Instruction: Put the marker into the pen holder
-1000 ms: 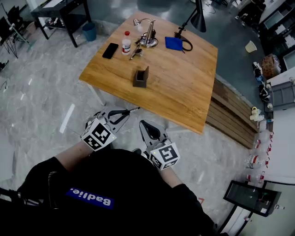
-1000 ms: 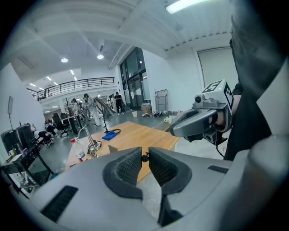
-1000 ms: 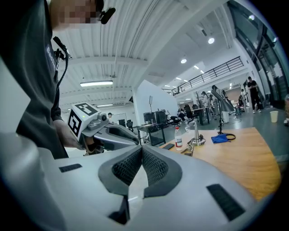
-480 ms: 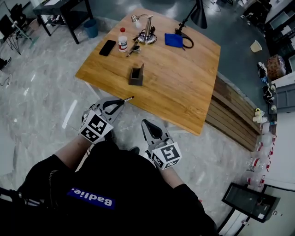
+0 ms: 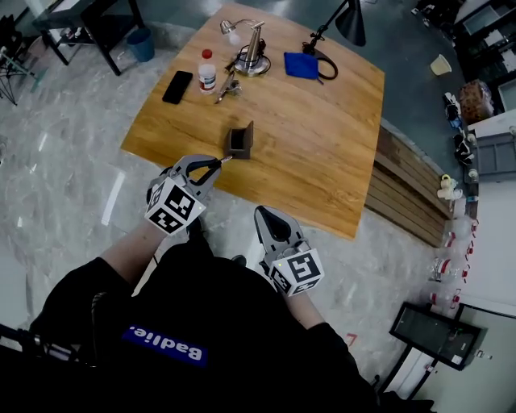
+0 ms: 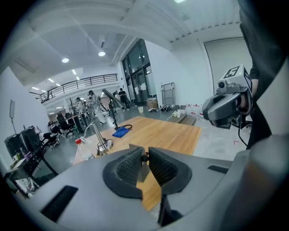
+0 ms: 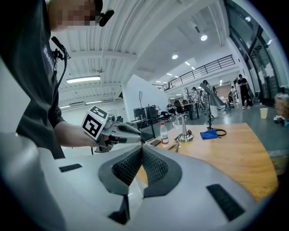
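Note:
The dark open-topped pen holder (image 5: pixel 240 139) stands on the wooden table (image 5: pixel 322 153), near its front left edge. My left gripper (image 5: pixel 211 165) is shut on a thin black marker (image 5: pixel 223 160), whose tip points at the holder and ends just short of its near side. In the left gripper view the marker (image 6: pixel 144 158) shows as a small dark end pinched between the jaws of the left gripper (image 6: pixel 143 155). My right gripper (image 5: pixel 262 214) hangs shut and empty off the table's front edge, lower right of the left one; in its own view the right gripper (image 7: pixel 142 151) holds nothing.
At the table's far side are a white bottle with a red cap (image 5: pixel 206 71), a black phone (image 5: pixel 177 86), a metal desk lamp (image 5: pixel 251 48), a blue cloth (image 5: pixel 301 64) and a black lamp (image 5: pixel 348 24). Wooden planks (image 5: pixel 411 202) lie on the floor to the right.
My left gripper has carried the marker forward over the table's edge, from well short of the pen holder to right beside it. The right gripper has stayed low and shut.

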